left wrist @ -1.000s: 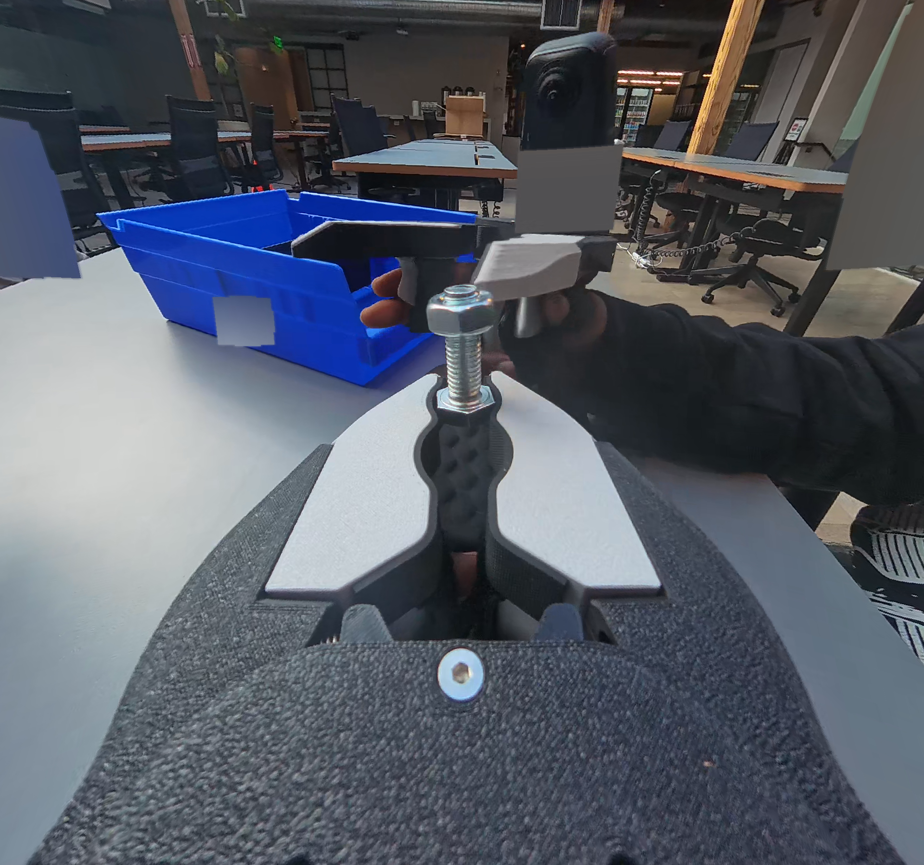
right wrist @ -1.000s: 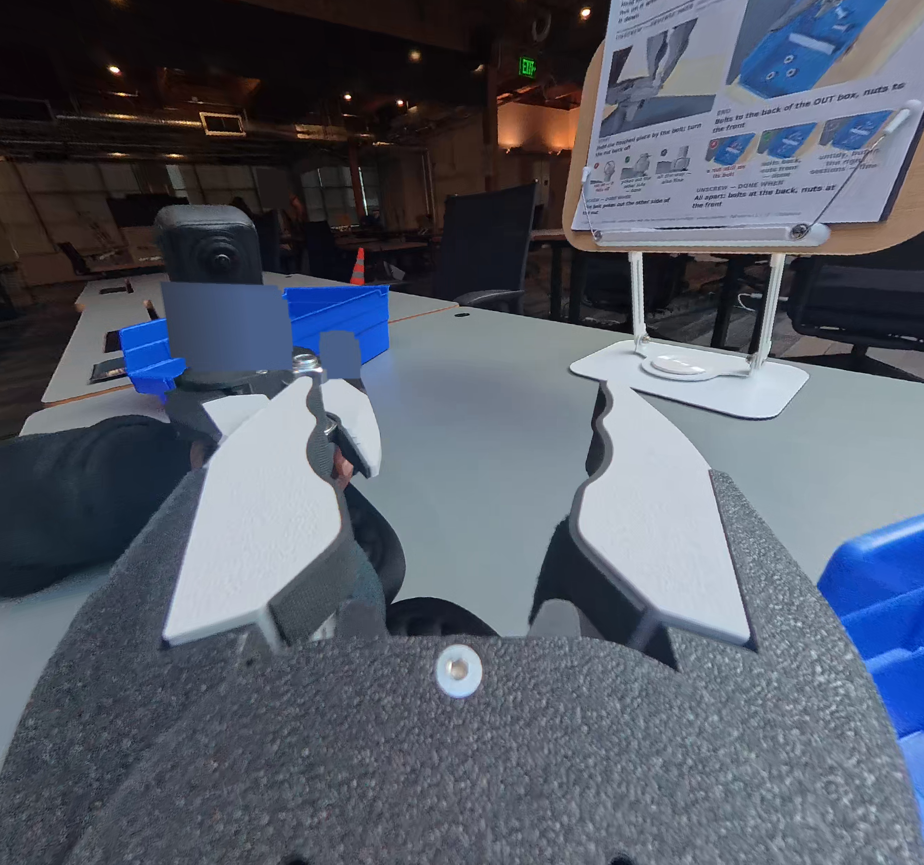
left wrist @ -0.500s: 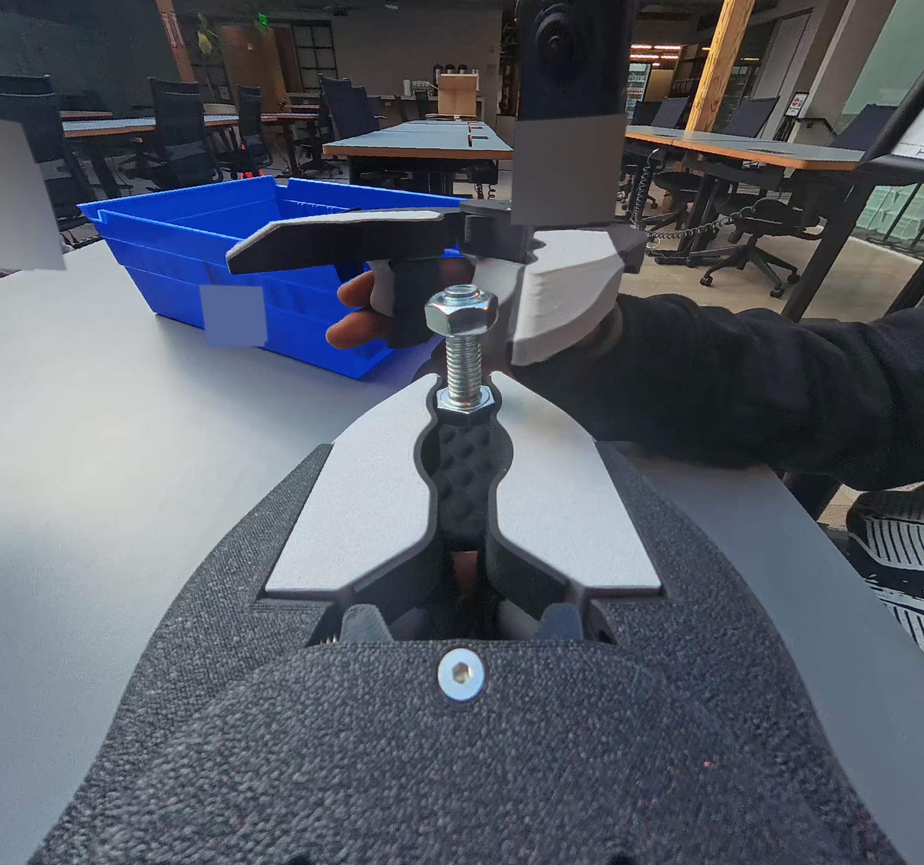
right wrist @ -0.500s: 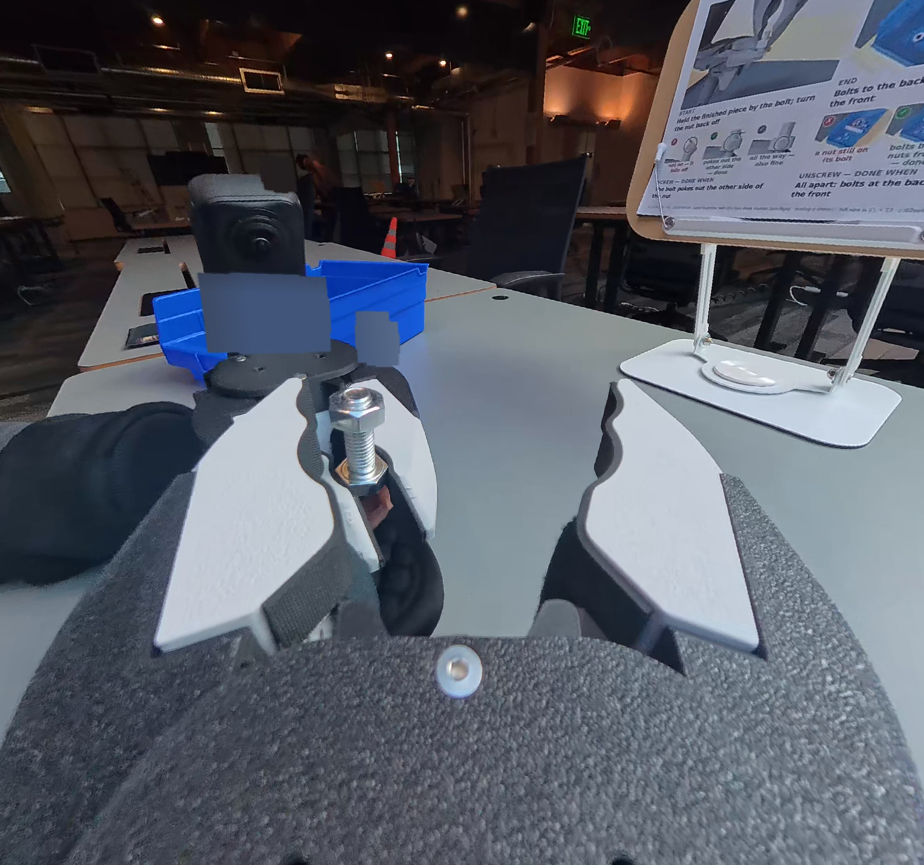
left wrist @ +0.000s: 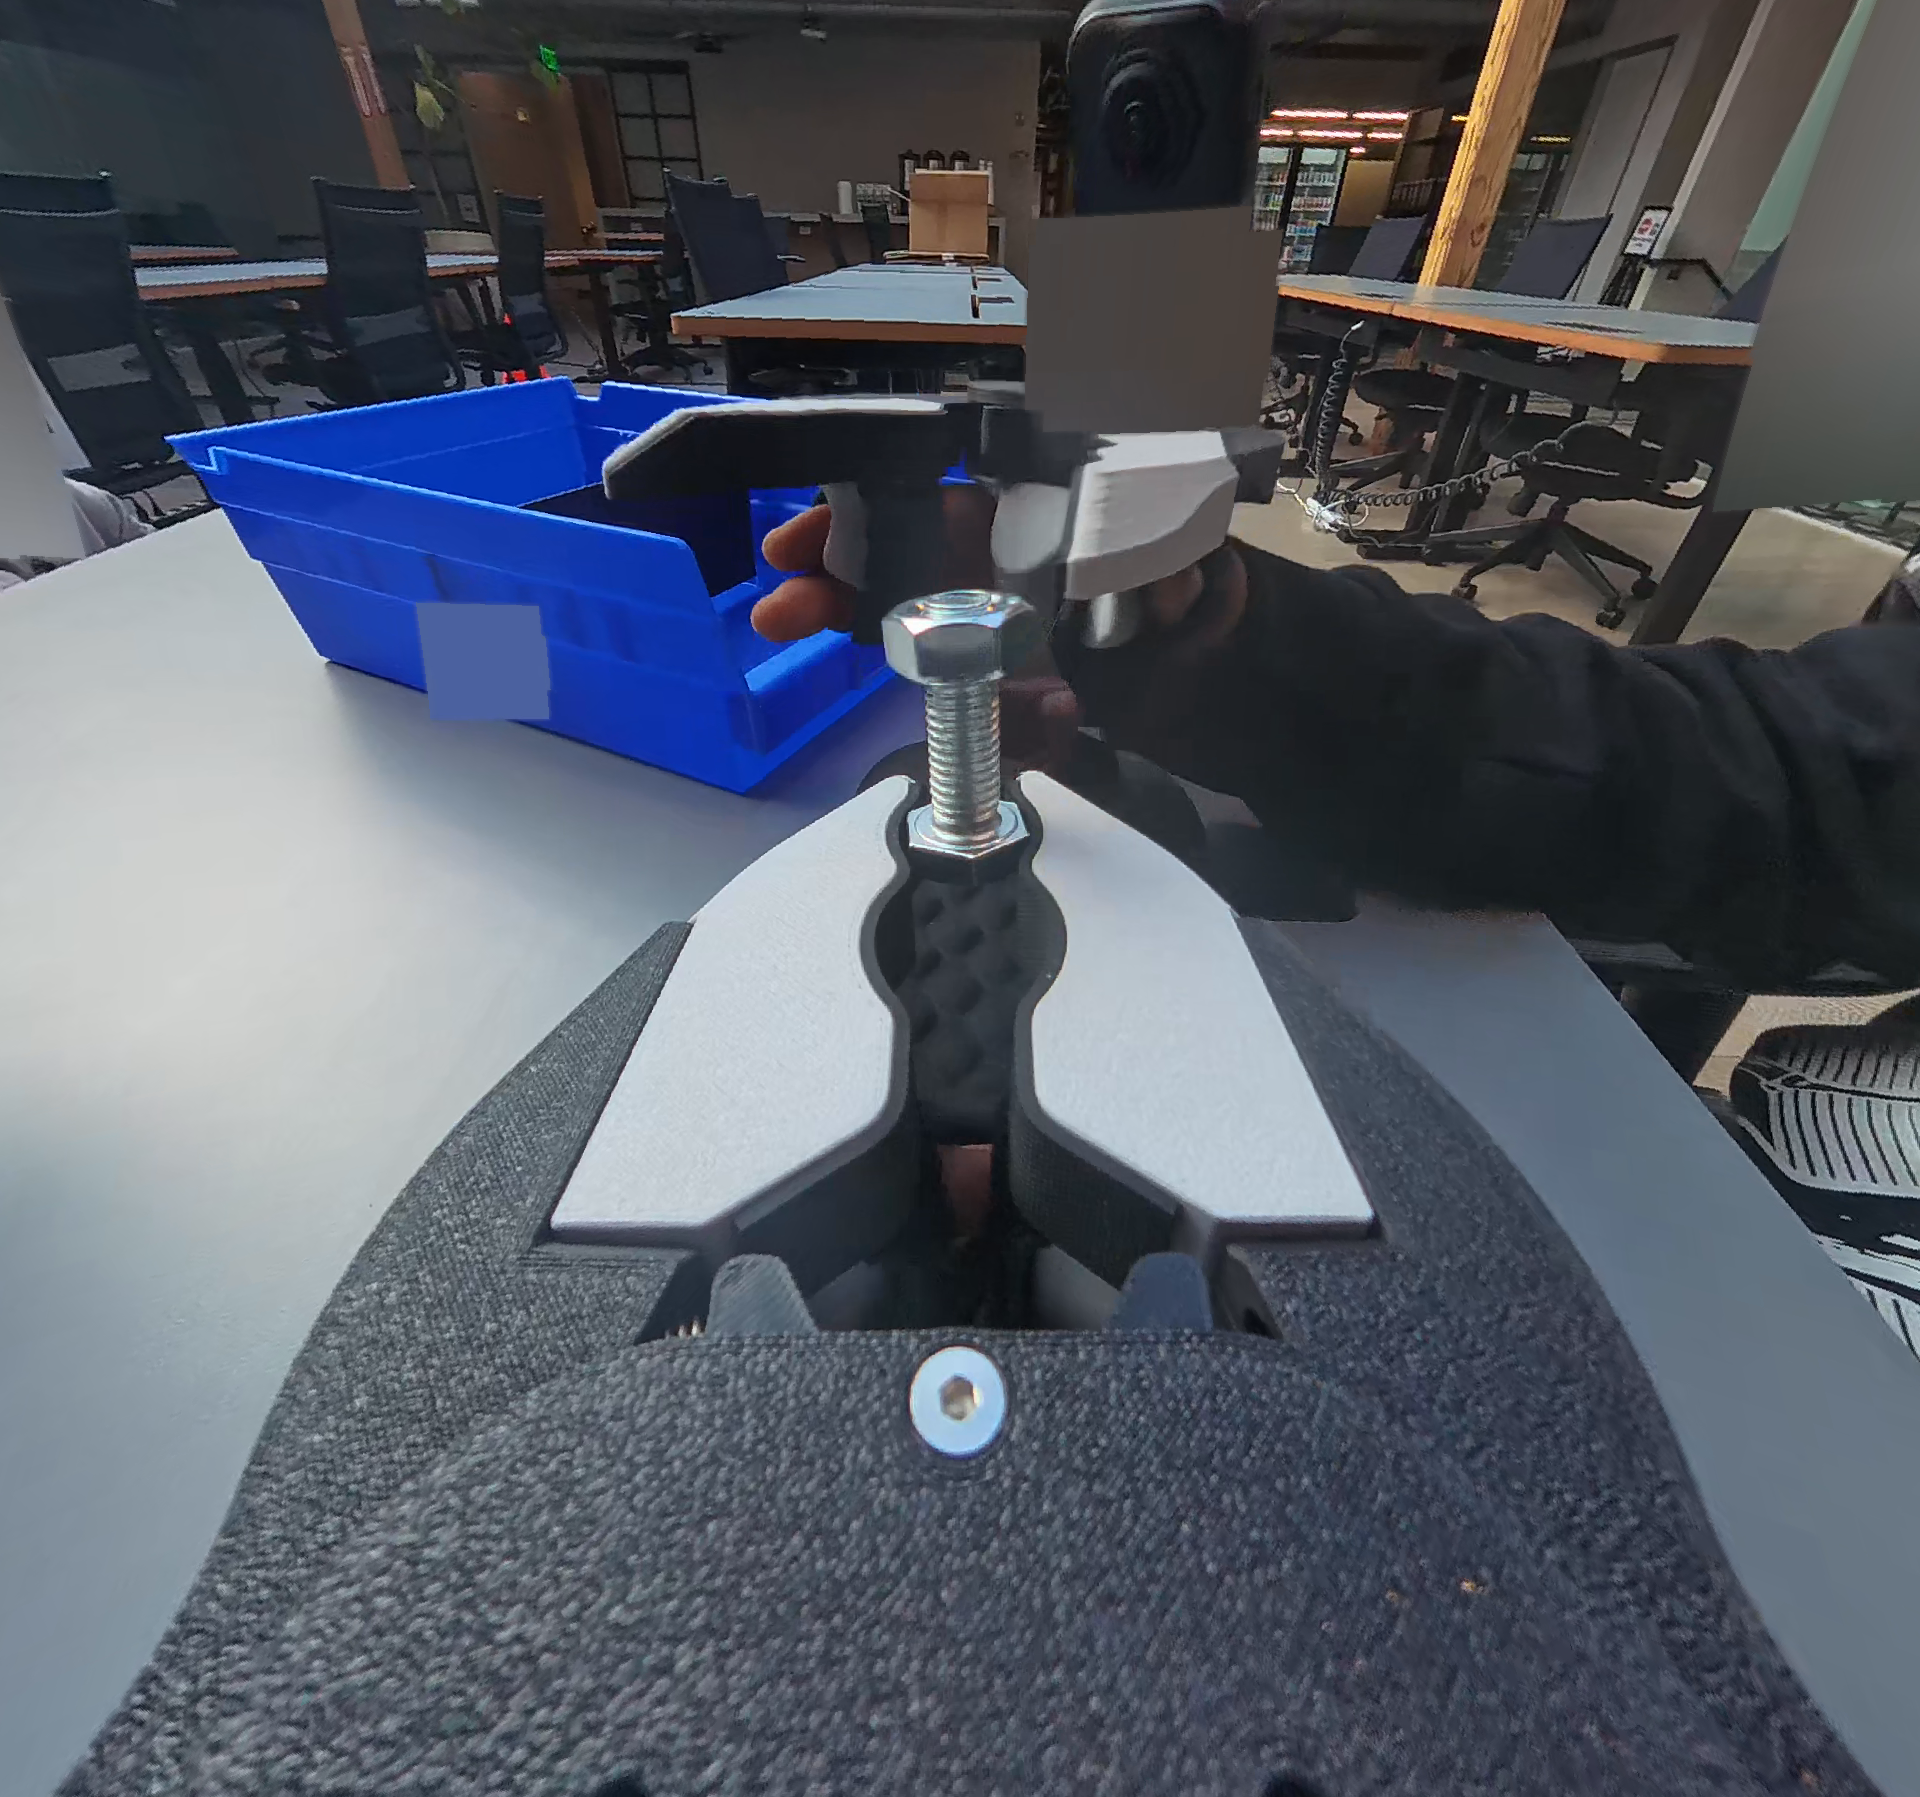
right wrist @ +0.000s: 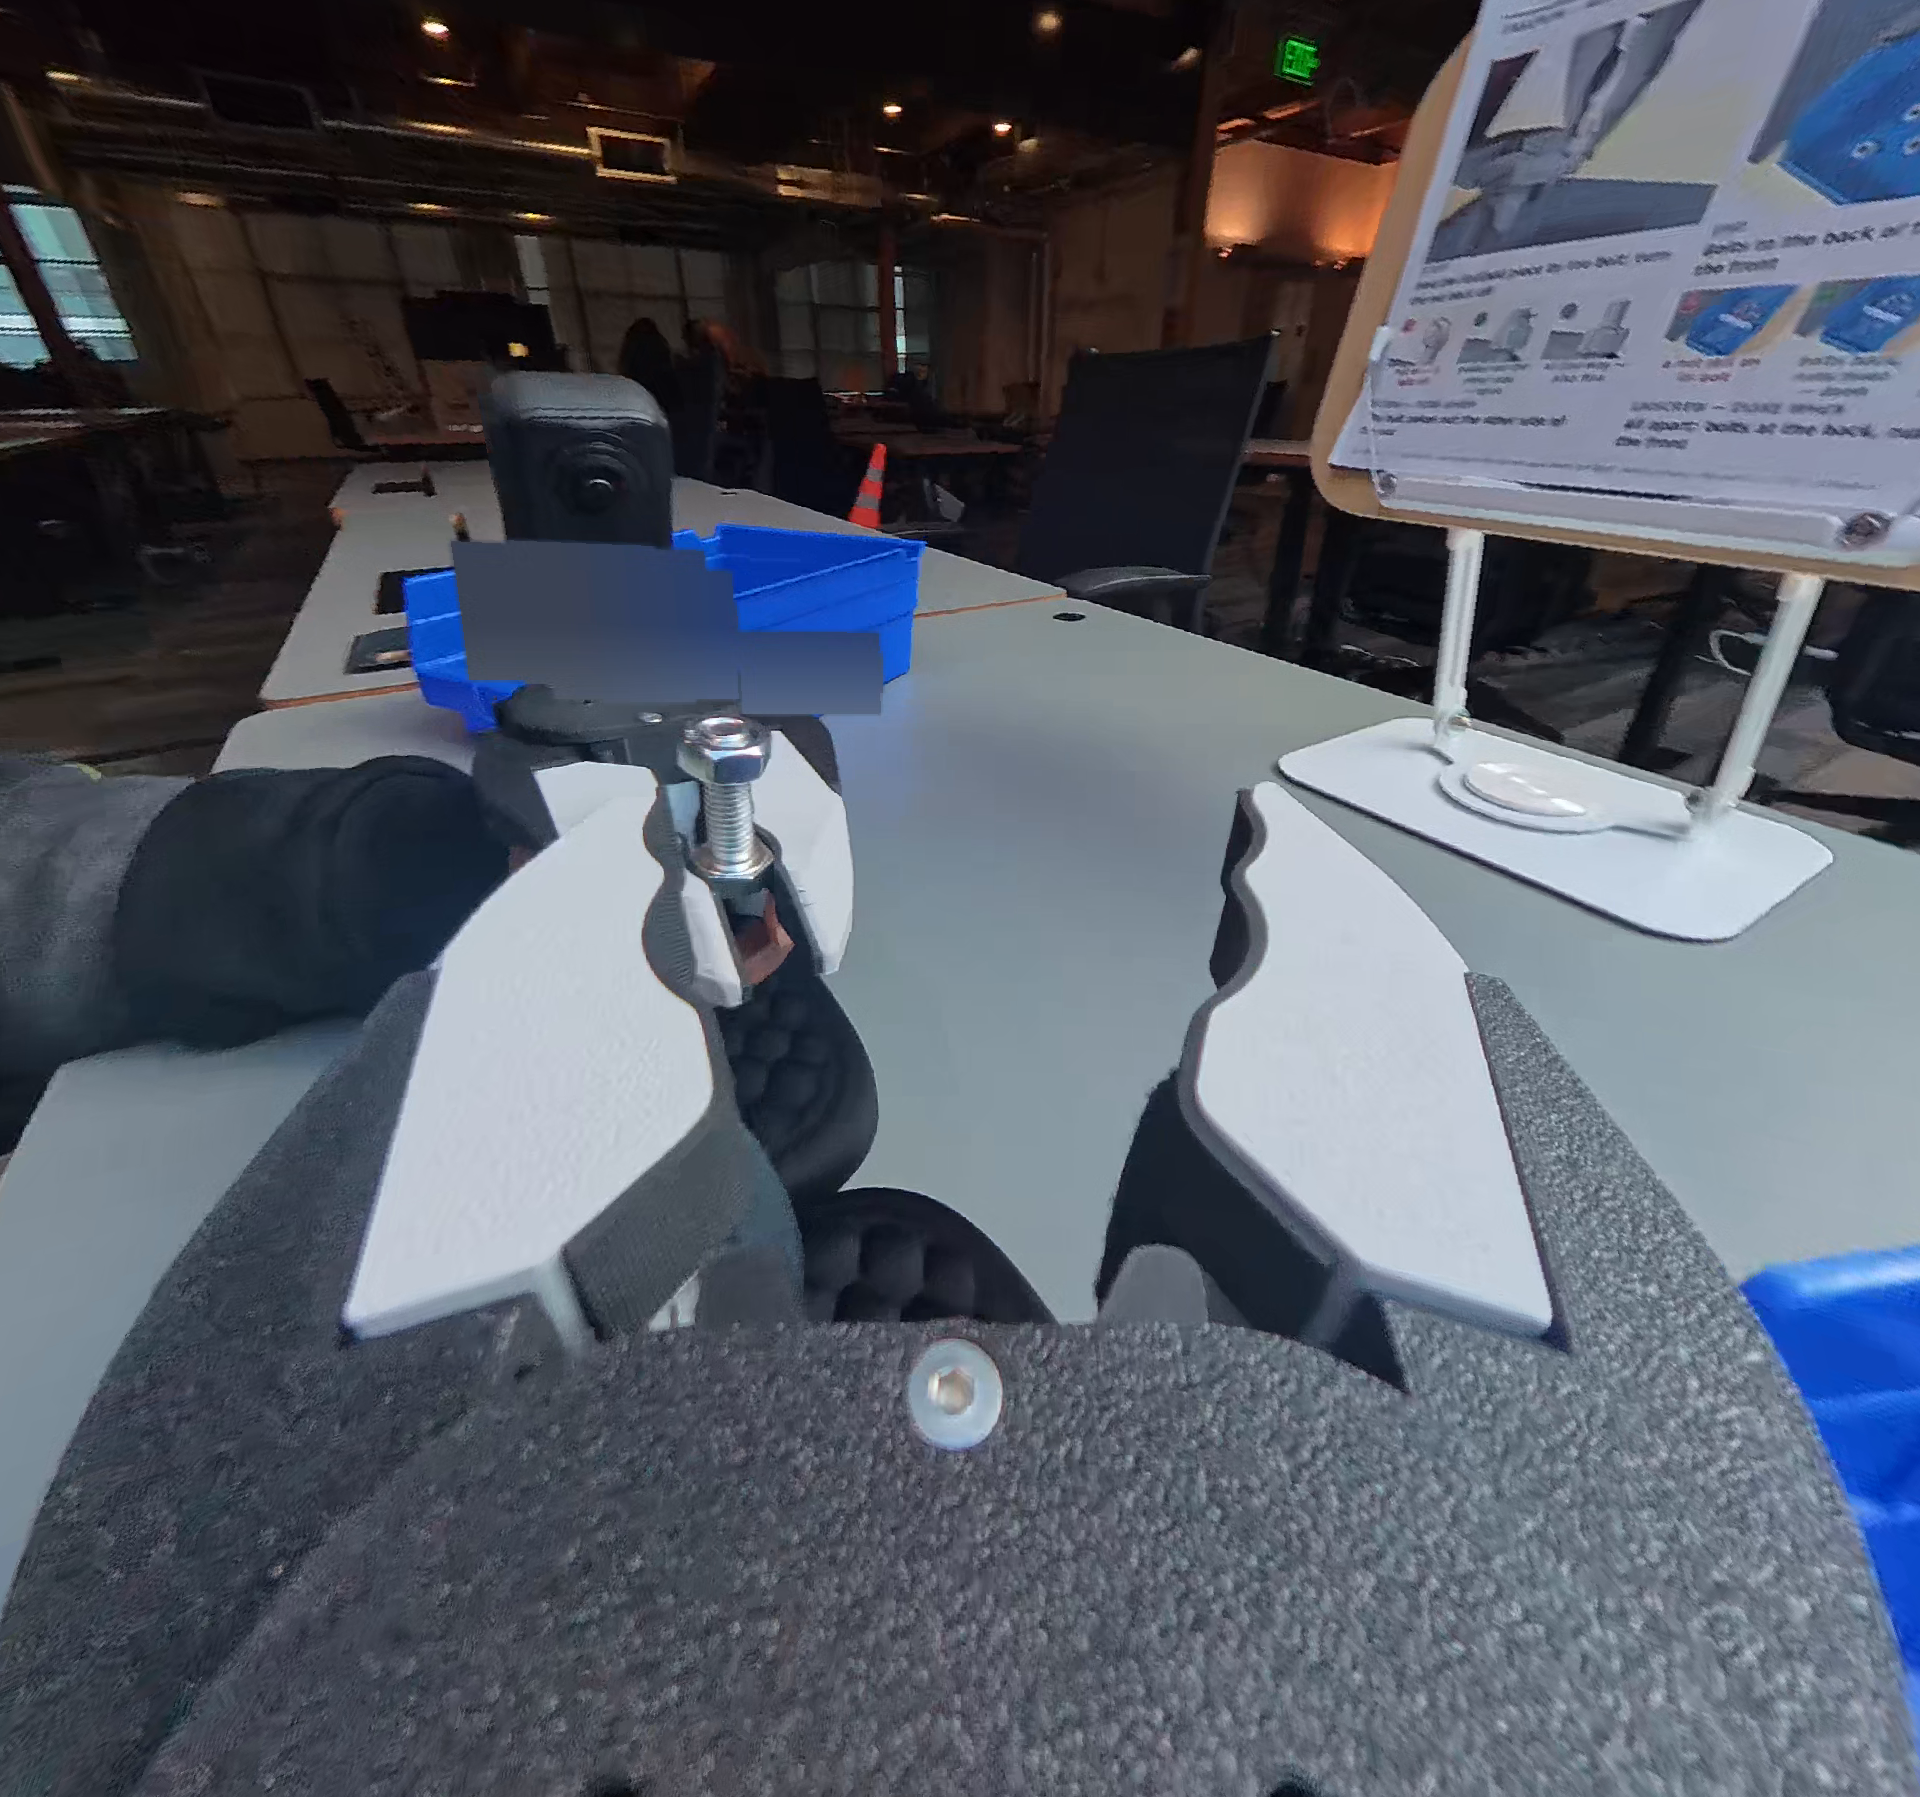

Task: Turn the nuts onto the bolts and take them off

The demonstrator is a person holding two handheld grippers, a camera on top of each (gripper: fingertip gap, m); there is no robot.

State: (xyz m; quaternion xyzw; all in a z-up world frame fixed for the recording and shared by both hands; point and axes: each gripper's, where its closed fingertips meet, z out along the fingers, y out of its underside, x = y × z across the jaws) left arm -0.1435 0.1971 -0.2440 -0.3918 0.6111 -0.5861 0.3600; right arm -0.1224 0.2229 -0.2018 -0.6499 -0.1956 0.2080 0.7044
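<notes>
My left gripper (left wrist: 966, 838) is shut on the lower hex end of a steel bolt (left wrist: 963, 760) and holds it upright above the grey table (left wrist: 260, 916). A hex nut (left wrist: 961, 633) sits at the top of the thread. My right gripper (right wrist: 951, 812) is open and empty. In the left wrist view the right gripper (left wrist: 956, 490) hovers just behind and above the nut, fingers spread sideways. In the right wrist view the bolt (right wrist: 732, 817) with its nut (right wrist: 724, 755) stands in the left gripper (right wrist: 743, 869), just inside my left finger's tip.
A blue bin (left wrist: 468, 521) stands on the table behind the bolt, and it also shows in the right wrist view (right wrist: 821, 584). Another blue bin's corner (right wrist: 1849, 1384) is near at lower right. A white stand (right wrist: 1558, 812) with an instruction board is at the right. A black sleeve (left wrist: 1507, 760) reaches in. The gap from one gripper's tips to the other's is roughly 5 cm.
The right gripper has shifted around the bolt, staying open; the bolt and nut, hidden behind its left finger a second ago, now show just inside that finger. The left gripper keeps its hold.
</notes>
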